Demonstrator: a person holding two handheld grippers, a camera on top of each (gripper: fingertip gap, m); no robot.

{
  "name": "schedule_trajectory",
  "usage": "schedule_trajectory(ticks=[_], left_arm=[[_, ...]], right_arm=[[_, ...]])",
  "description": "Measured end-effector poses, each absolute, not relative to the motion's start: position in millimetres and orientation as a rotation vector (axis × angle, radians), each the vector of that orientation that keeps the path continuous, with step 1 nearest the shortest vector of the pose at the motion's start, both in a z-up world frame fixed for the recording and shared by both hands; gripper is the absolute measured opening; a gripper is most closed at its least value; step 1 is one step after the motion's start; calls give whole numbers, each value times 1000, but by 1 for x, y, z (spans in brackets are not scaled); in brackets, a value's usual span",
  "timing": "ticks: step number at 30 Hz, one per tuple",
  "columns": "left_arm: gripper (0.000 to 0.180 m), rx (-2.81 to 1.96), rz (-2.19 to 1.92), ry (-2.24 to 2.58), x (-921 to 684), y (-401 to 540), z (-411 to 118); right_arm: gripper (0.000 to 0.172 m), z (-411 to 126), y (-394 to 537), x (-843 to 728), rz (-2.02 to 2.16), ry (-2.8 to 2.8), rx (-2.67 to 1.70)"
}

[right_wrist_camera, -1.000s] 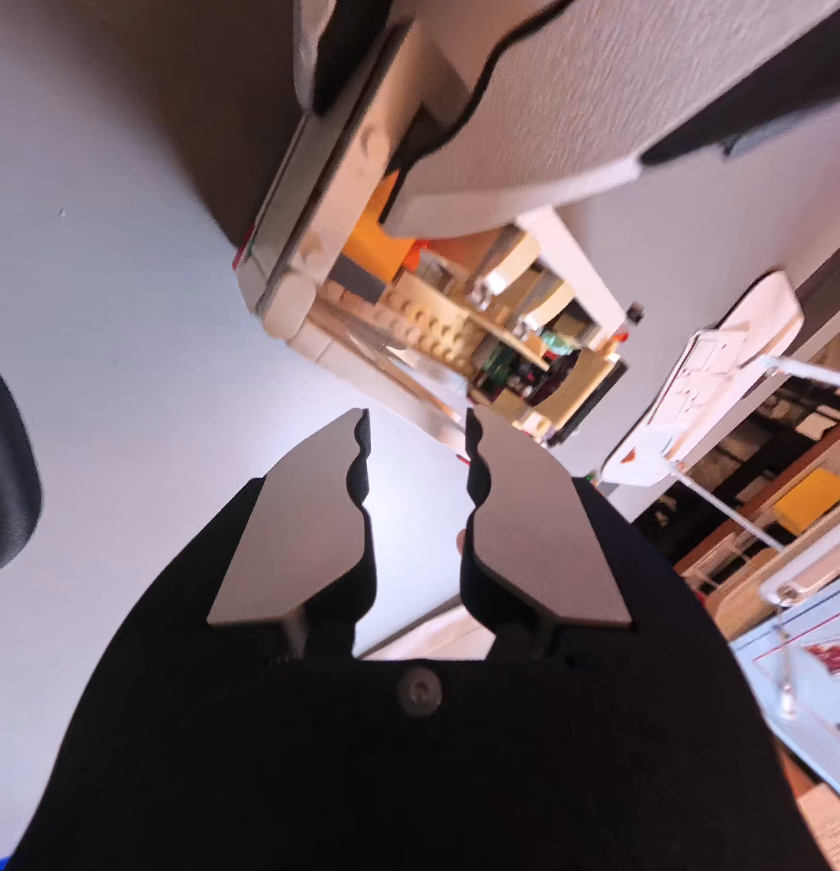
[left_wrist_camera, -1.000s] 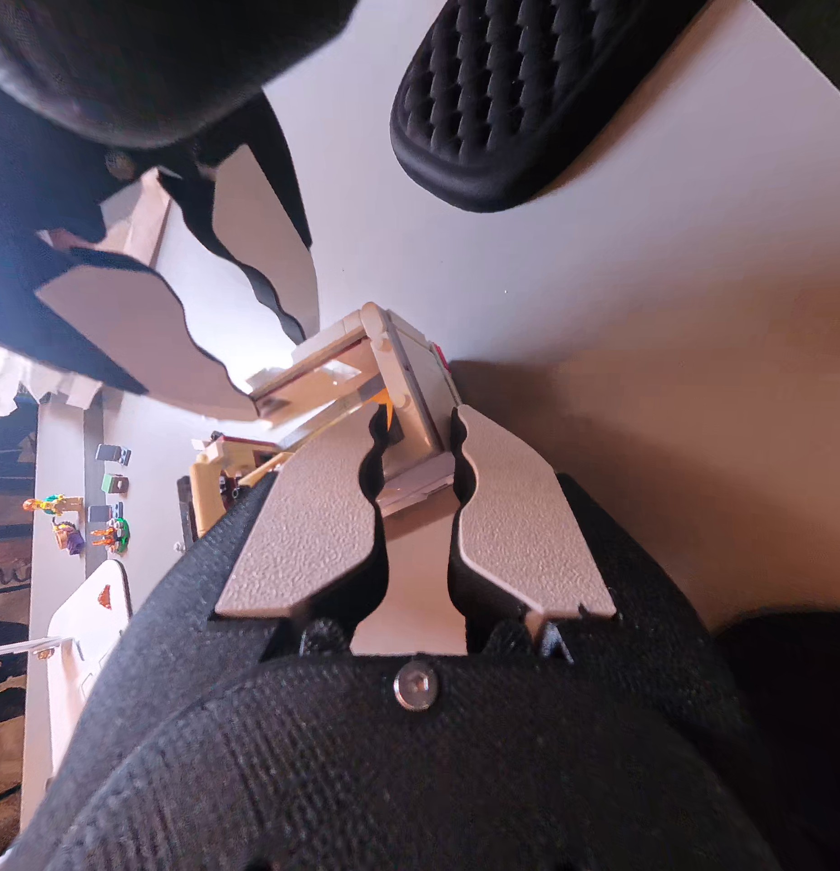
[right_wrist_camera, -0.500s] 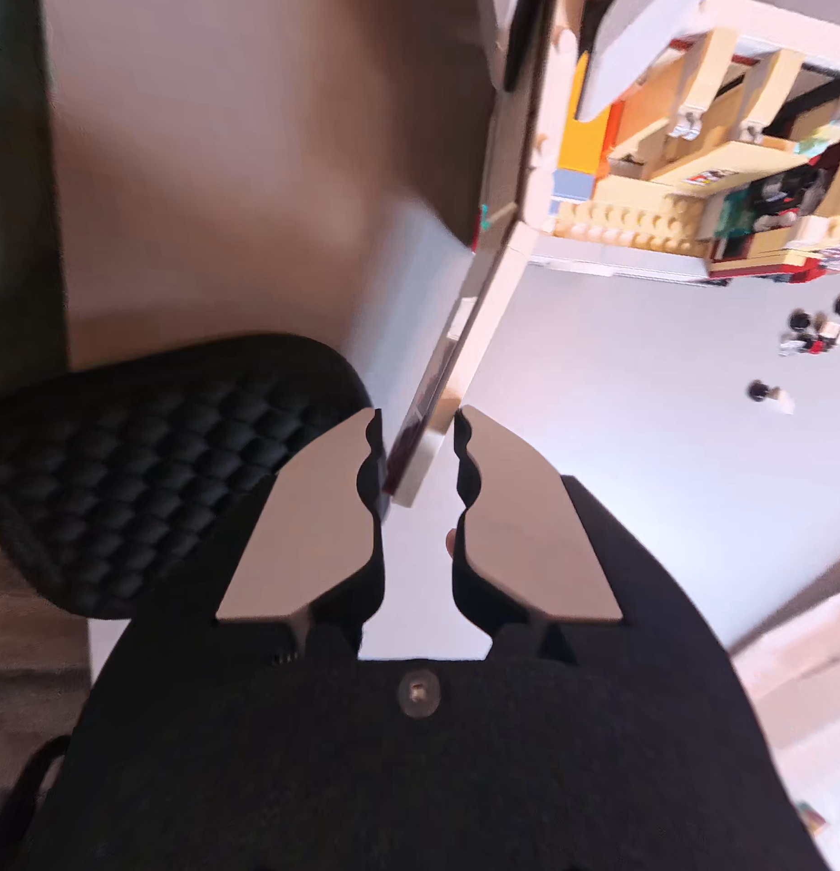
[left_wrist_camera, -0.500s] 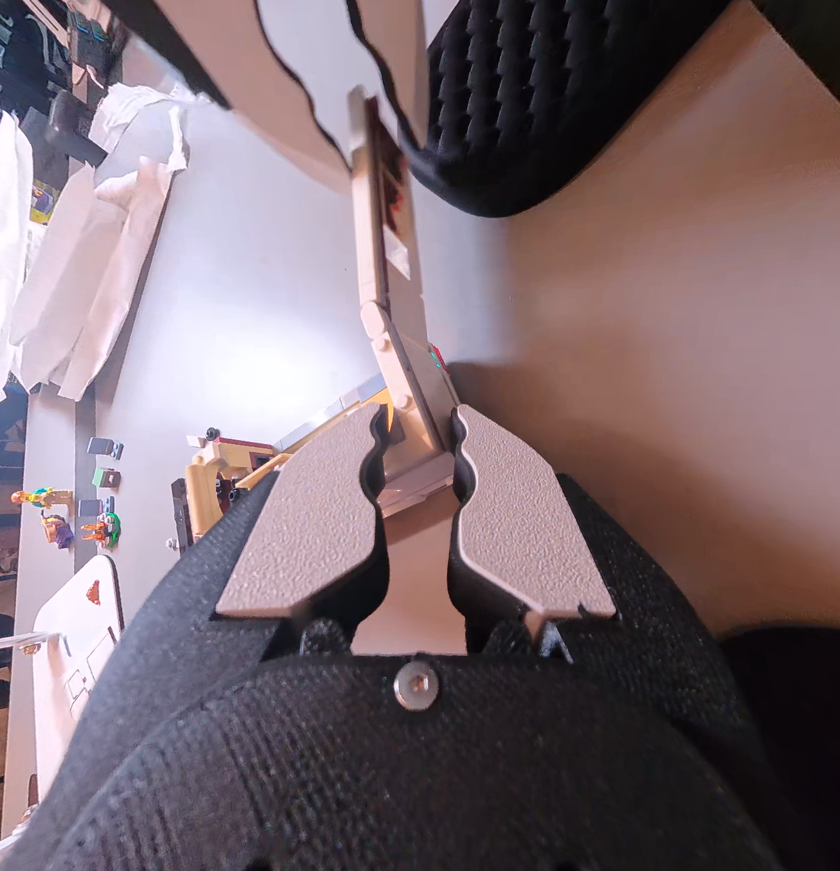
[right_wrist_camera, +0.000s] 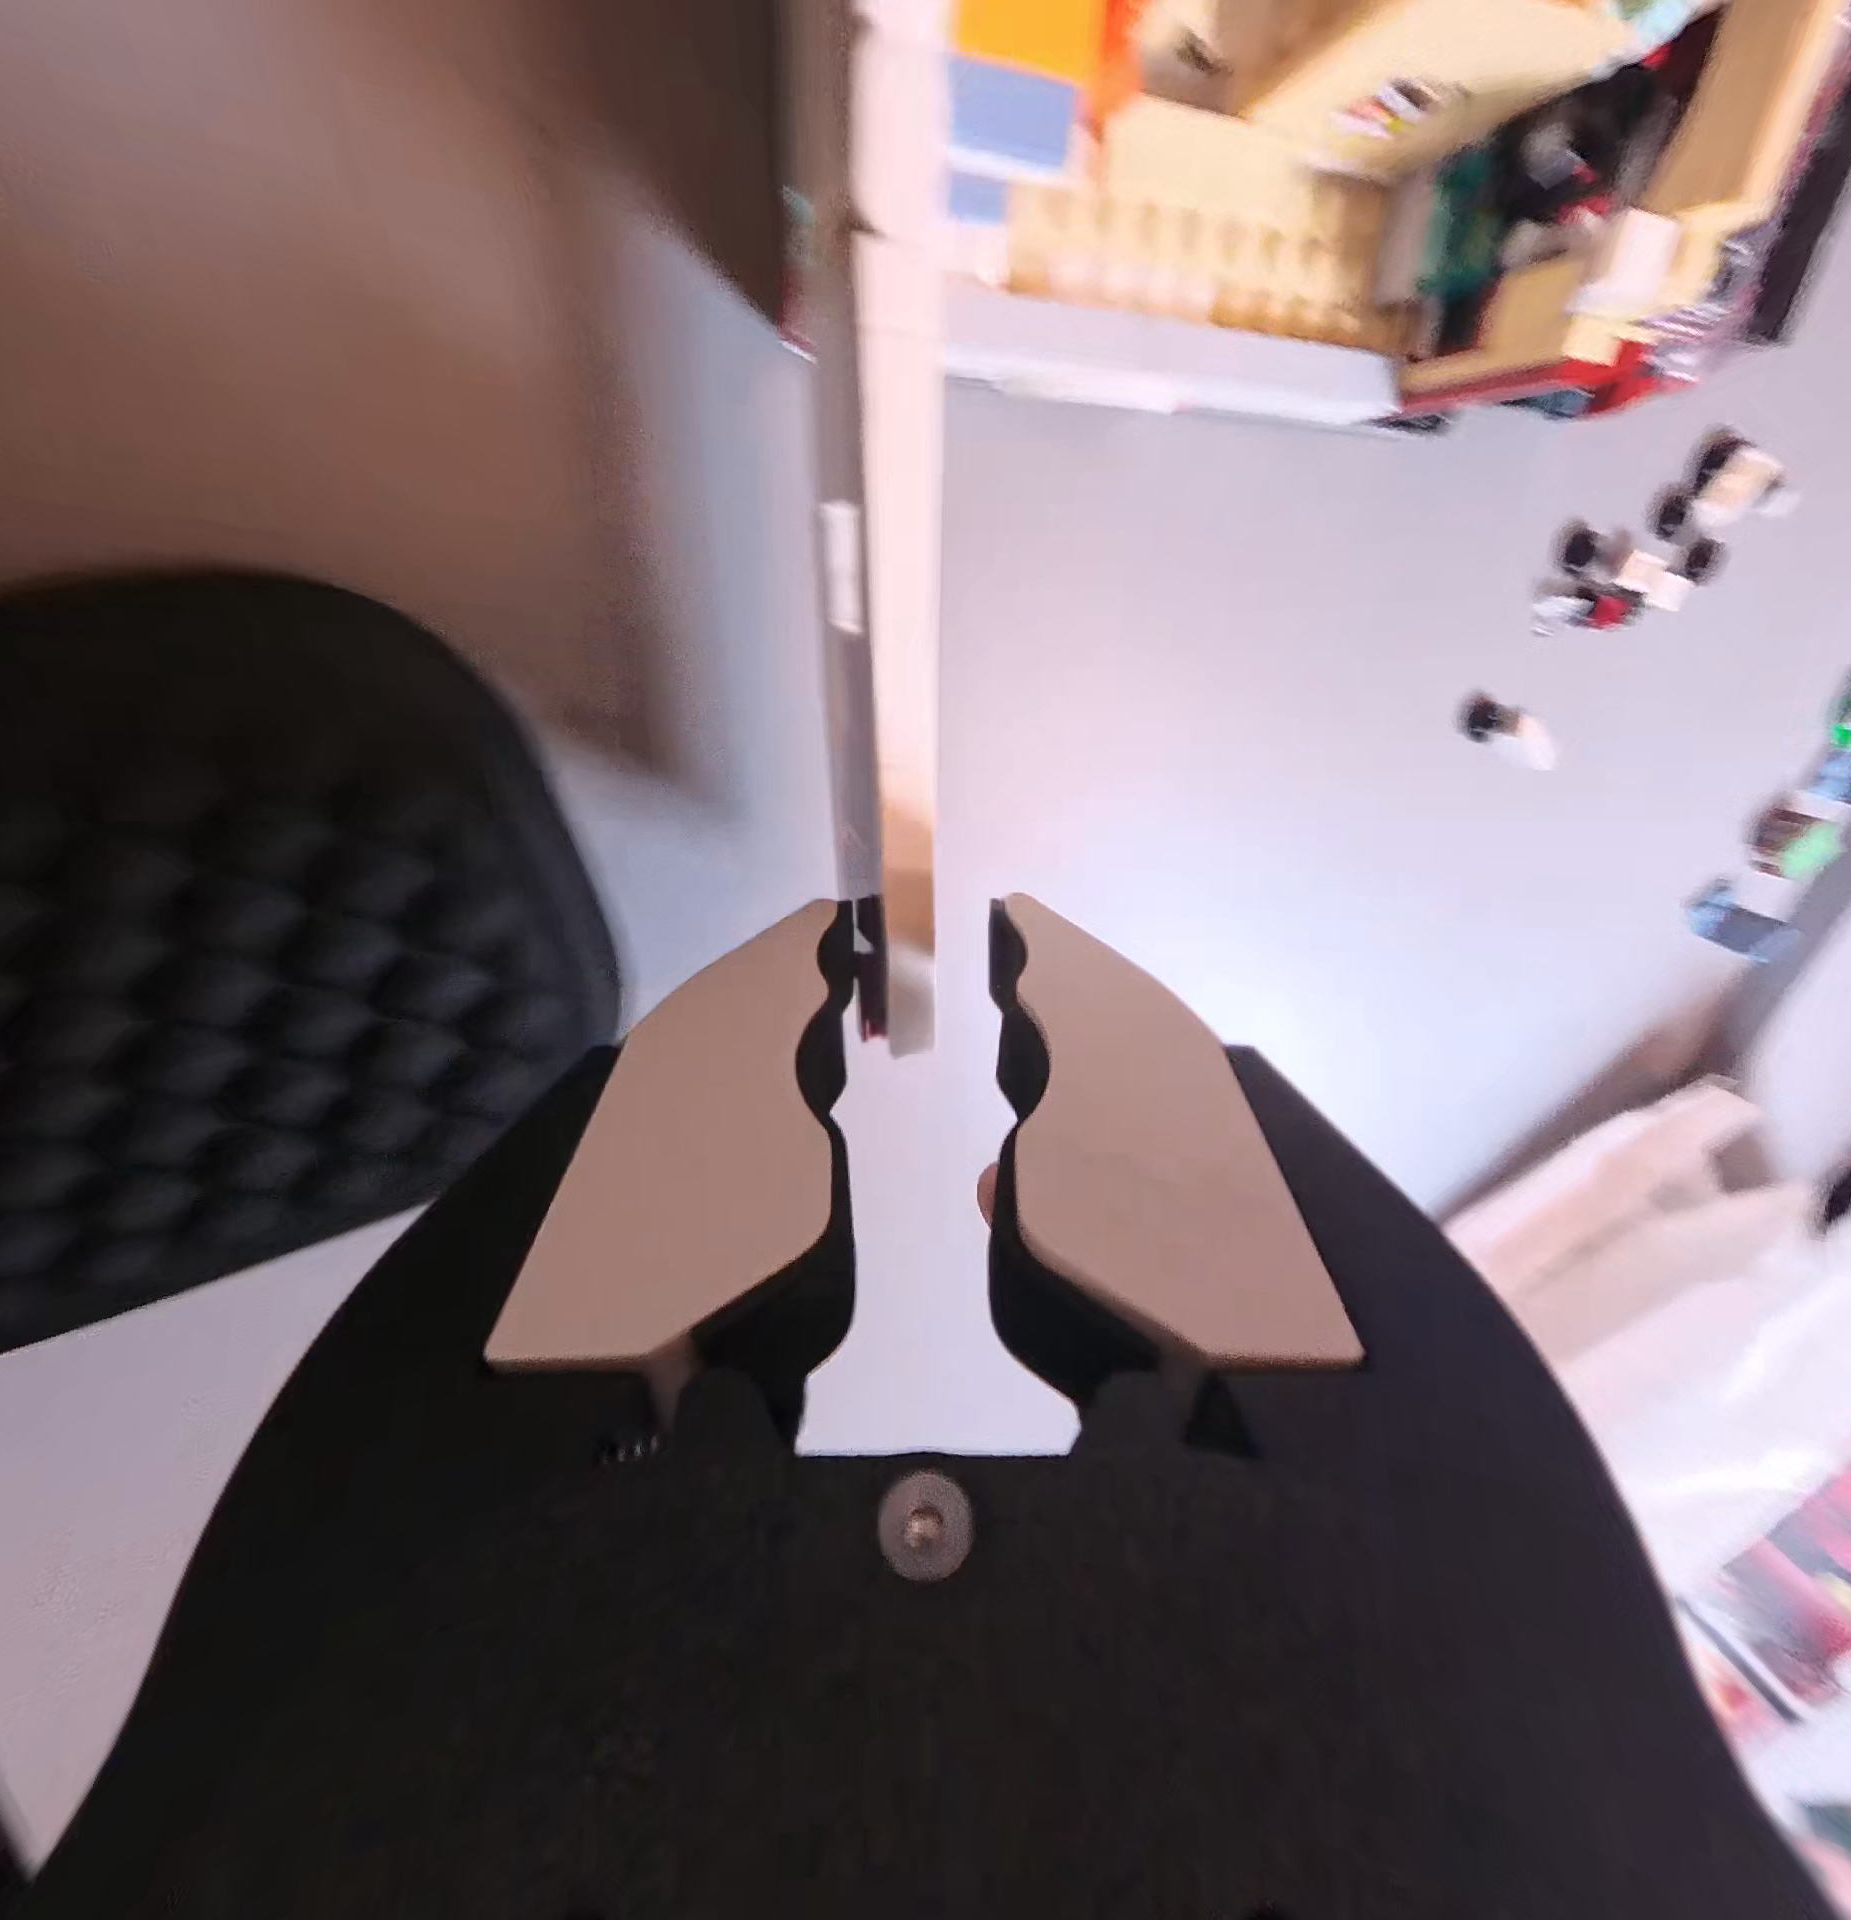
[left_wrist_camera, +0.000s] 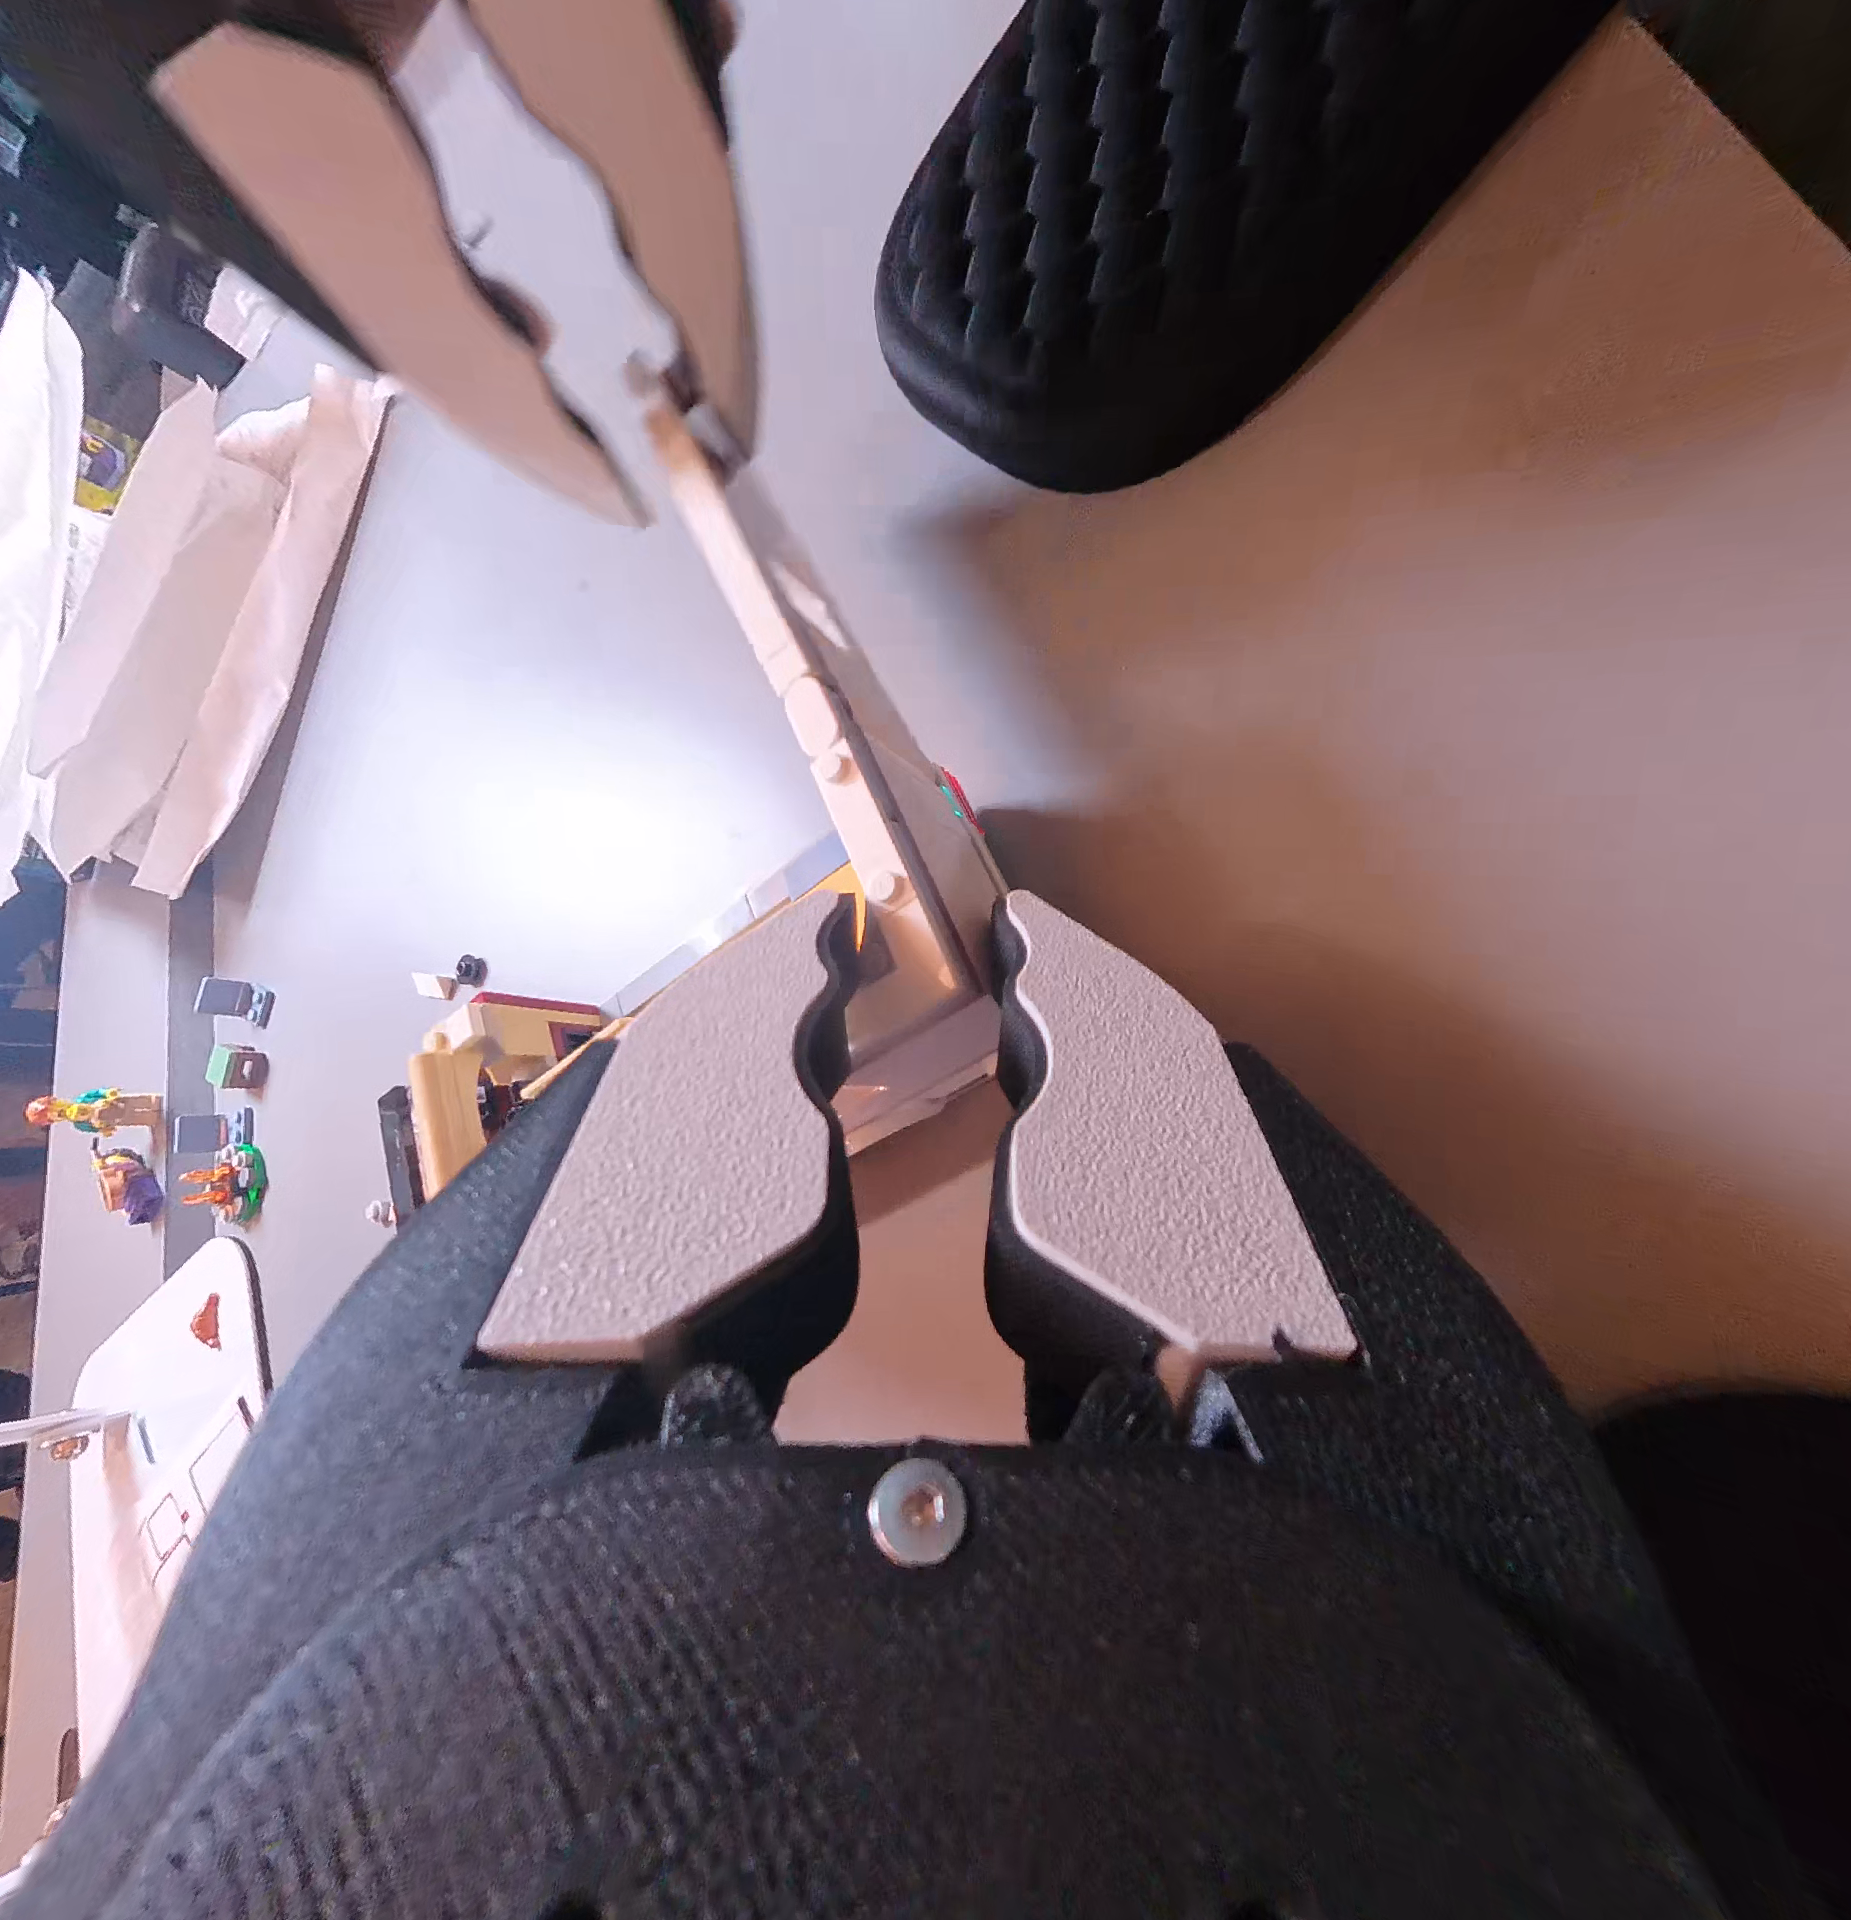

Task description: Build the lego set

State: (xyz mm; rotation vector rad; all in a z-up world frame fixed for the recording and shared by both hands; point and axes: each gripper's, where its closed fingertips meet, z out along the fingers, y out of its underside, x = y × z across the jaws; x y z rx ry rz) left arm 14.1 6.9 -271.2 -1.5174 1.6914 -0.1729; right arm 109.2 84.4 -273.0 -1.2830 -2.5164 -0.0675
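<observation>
Grippers are seen in two wrist views, both held low over a pale table (left_wrist_camera: 505,727) and aimed at the same toy brick building (right_wrist_camera: 1264,187). The left gripper (left_wrist_camera: 921,997) is tilted so that the table runs upward through its view. Its two fingers are closed on the near corner of the building's white wall (left_wrist_camera: 900,935), with both black pads pressed against the wall's opposite faces. From that corner a long hinged white panel (left_wrist_camera: 755,592) is swung outward and away.

The right gripper (right_wrist_camera: 926,977) is pointed straight along that panel (right_wrist_camera: 900,623), which is seen edge-on. The panel's free end lies between the fingers: its dark face is touched by the left pad, while a clear strip of table is visible between its white face and the right pad, so the gripper is open around the panel rather than clamped on it. In the left wrist view the same gripper (left_wrist_camera: 599,343) is seen at the panel's far end.

Beside the panel a black textured pad (left_wrist_camera: 1160,229) rests on the table. Small toy figures (left_wrist_camera: 121,1143) and loose bricks (right_wrist_camera: 1627,561) are scattered farther off, well apart from both grippers.
</observation>
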Motion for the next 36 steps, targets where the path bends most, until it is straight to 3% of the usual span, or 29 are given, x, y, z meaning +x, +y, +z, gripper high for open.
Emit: schedule_trajectory(ticks=[10,17,21,24,28,31,36], left_arm=[[25,-1504,-195,1692,15,6,-271],[24,-1520,-190,1687,16,4,-271],[32,-1553,-332,1658,7,-5,-252],[32,-1535,-442,1543,-5,0,-220],[35,-1567,-422,1354,-28,37,-199],[43,-1651,-366,1317,-46,52,-209],[61,-1755,-279,1365,-61,61,-237]], right_arm=[[41,-265,122,-12,-80,-2241,-1036],[48,-254,126,5,30,-2070,-1266],[53,-231,87,30,319,-1928,-1418],[52,-220,24,24,639,-1855,-1420],[42,-249,-6,9,444,-1961,-1301],[24,-263,11,19,379,-2009,-1360],[20,-263,52,45,323,-2070,-1365]])
